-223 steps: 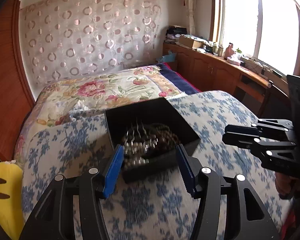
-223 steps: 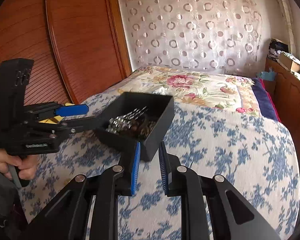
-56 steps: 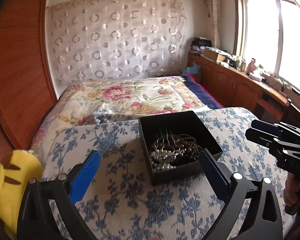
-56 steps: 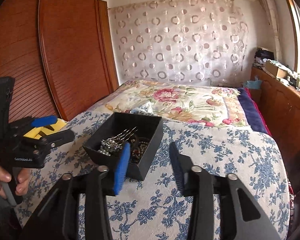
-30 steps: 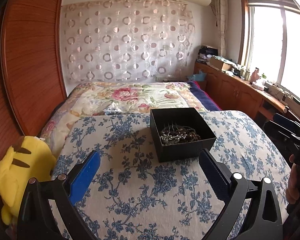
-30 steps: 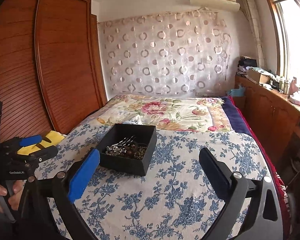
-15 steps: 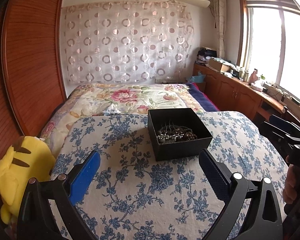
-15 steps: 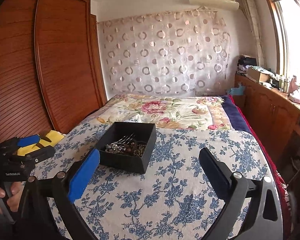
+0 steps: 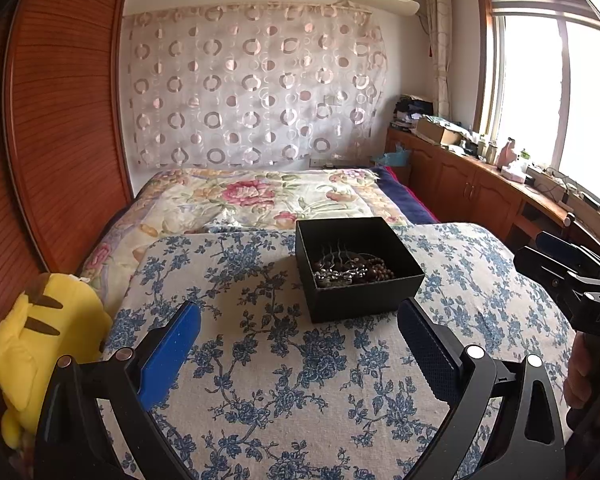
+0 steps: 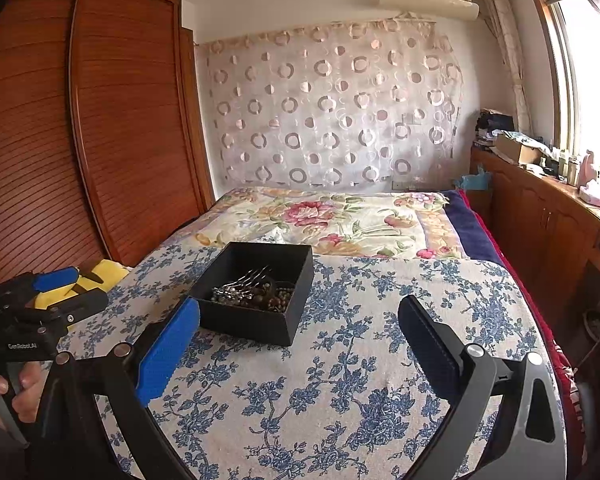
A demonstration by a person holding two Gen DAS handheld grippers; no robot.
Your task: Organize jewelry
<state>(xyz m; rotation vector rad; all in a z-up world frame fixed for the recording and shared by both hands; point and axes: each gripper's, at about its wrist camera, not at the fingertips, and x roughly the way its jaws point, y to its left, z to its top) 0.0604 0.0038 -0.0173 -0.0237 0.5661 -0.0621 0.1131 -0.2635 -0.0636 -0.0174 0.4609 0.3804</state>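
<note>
A black open box [image 9: 356, 268] stands on the blue-flowered cloth [image 9: 260, 360] on the bed. Inside lies a tangle of jewelry [image 9: 352, 270]: a silver hair comb, pearl strings and dark beads. The box also shows in the right wrist view [image 10: 256, 292], with the jewelry [image 10: 252, 290] in it. My left gripper [image 9: 298, 320] is open and empty, held back from the box's near side. My right gripper [image 10: 298, 312] is open and empty, to the right of the box and short of it. Each gripper shows at the edge of the other's view.
A yellow plush toy [image 9: 40, 344] lies at the bed's left edge beside the wooden wardrobe [image 10: 80, 120]. A floral quilt [image 9: 260, 196] covers the far bed. A wooden cabinet counter [image 9: 480, 176] with clutter runs under the window at right.
Both grippers opened wide and drew back from the box over the last seconds. In the last half second the views shifted only slightly.
</note>
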